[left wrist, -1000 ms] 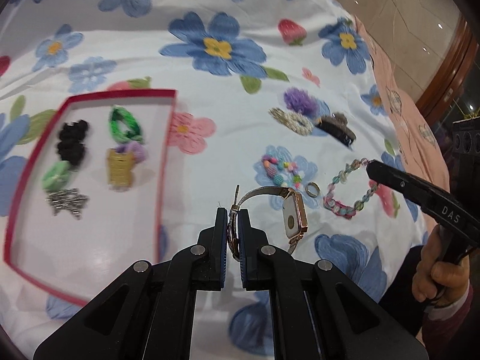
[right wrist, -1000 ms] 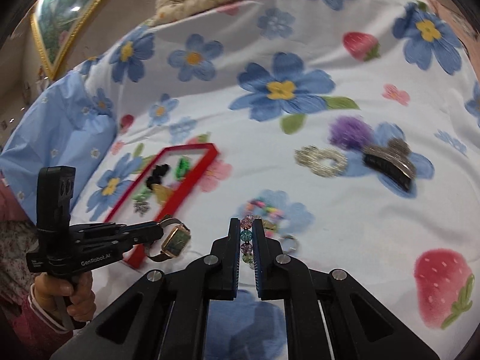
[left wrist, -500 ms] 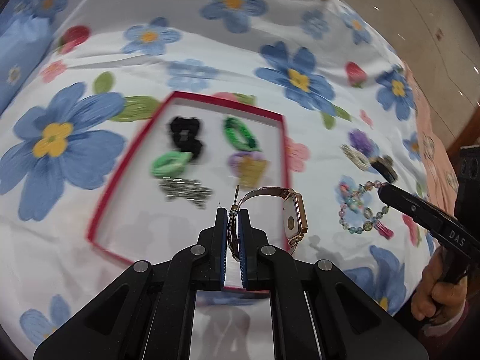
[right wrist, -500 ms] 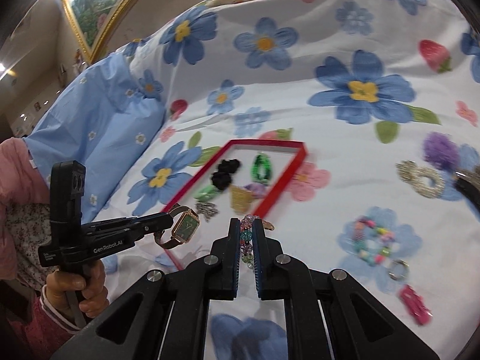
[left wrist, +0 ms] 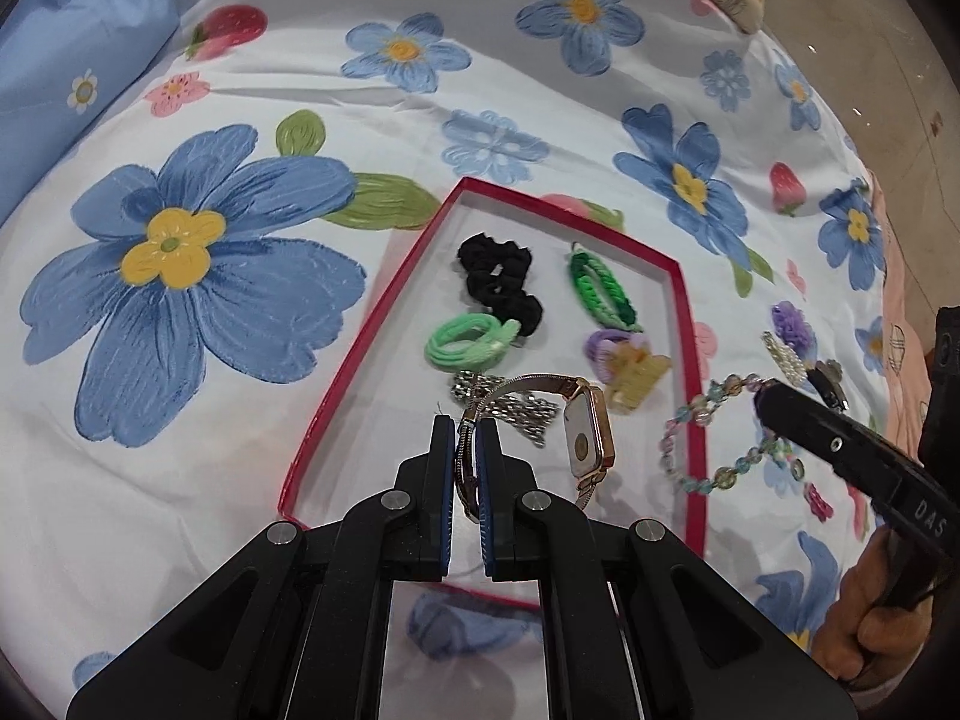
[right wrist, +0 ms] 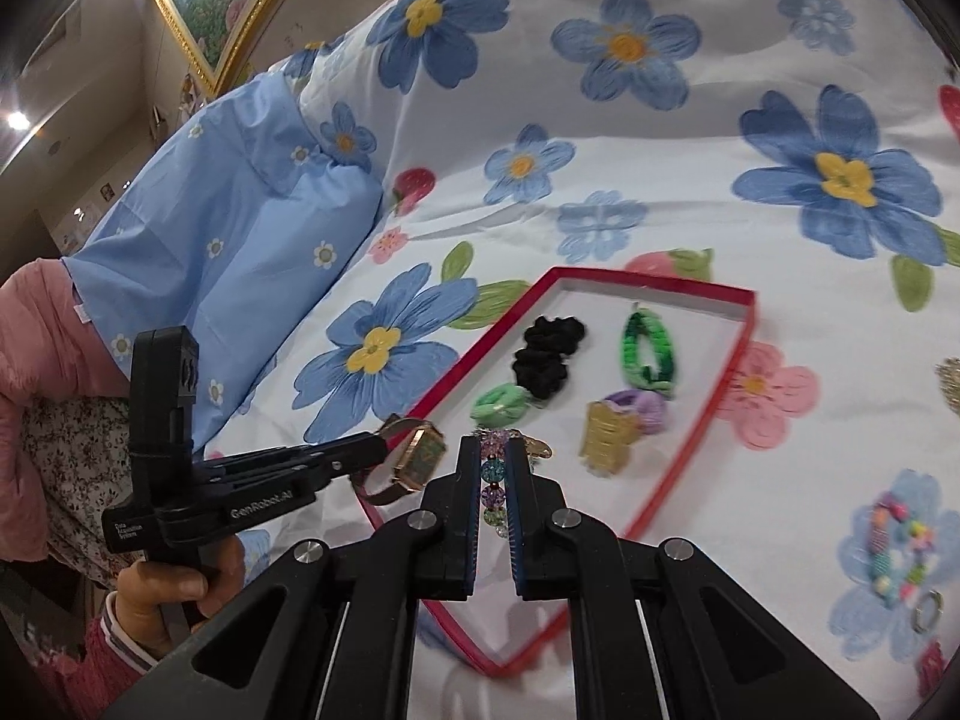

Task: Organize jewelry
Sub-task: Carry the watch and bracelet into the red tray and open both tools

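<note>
My left gripper (left wrist: 466, 438) is shut on the mesh strap of a rose-gold watch (left wrist: 587, 431) and holds it above the near part of a red-rimmed tray (left wrist: 685, 300). The watch shows in the right wrist view (right wrist: 420, 459) too. My right gripper (right wrist: 493, 468) is shut on a beaded bracelet (right wrist: 494, 489) and holds it over the tray's (right wrist: 735, 354) near edge. In the left wrist view the bracelet (left wrist: 699, 414) hangs from that gripper over the tray's right rim. In the tray lie a black scrunchie (left wrist: 498, 282), green hair ties (left wrist: 471, 342), a green braided loop (left wrist: 600, 288), a yellow claw clip (left wrist: 633, 375) and a silver piece (left wrist: 510, 405).
The tray sits on a flowered bedsheet (left wrist: 240, 360). To its right lie a colourful bead bracelet (right wrist: 894, 546), a ring (right wrist: 927, 621), a purple pompom tie (left wrist: 792, 324) and a pearl piece (left wrist: 783, 354). A blue pillow (right wrist: 240, 210) lies at the left.
Both grippers have swung left from the loose jewelry to over the red tray, each carrying its piece. The bracelet was lifted off the sheet. Both stayed shut.
</note>
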A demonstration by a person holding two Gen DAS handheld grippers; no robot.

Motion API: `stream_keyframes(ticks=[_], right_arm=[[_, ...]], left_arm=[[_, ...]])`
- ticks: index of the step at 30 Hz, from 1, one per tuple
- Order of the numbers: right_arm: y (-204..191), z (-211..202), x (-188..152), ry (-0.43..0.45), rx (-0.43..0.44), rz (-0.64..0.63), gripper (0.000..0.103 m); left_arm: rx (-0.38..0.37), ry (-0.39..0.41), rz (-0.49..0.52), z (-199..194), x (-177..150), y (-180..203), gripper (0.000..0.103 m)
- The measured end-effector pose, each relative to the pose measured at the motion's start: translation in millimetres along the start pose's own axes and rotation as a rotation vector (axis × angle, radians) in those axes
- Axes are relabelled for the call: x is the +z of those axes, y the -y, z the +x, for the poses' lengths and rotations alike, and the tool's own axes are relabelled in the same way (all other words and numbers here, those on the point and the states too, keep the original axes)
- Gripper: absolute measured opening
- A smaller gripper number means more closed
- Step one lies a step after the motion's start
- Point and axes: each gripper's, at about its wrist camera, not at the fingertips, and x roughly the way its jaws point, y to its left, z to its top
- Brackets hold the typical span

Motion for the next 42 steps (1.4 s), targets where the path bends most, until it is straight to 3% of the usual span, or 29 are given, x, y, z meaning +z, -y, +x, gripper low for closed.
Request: stream_keyframes(ticks=[9,19,29,34,36,40,42], right_arm=[[12,46,-6,-0.081,-0.039,0.014,0.007],[31,62,-13,-0.136,-0.143,0.004,0.008],[25,75,-16,-0.186,-0.214,-0.067,0.008],[25,76,-16,-0.193,-0.215,-0.069,0.009],[26,76,-16,-0.192,-0.214,-0.065,0.009],[25,74,-16,-0.191,-0.208,-0.057,0.013],[25,73,-16,-0.188,-0.206,-0.055,0.015]], left_arm=[[0.031,-0.048,0.013,34,5,-2,0.005],[0.066,-0.079,0.016,54,6,-3,0.006],[0.088,-0.098,0.017,60,5,-4,0.006],[0.097,-0.093,0.020,59,5,-2,0.006],[0.097,-0.093,0.016,58,5,-3,0.009],[0.094,-0.090,0.013,55,5,-3,0.025],[0.098,-0.085,0.016,53,5,-2,0.026]])
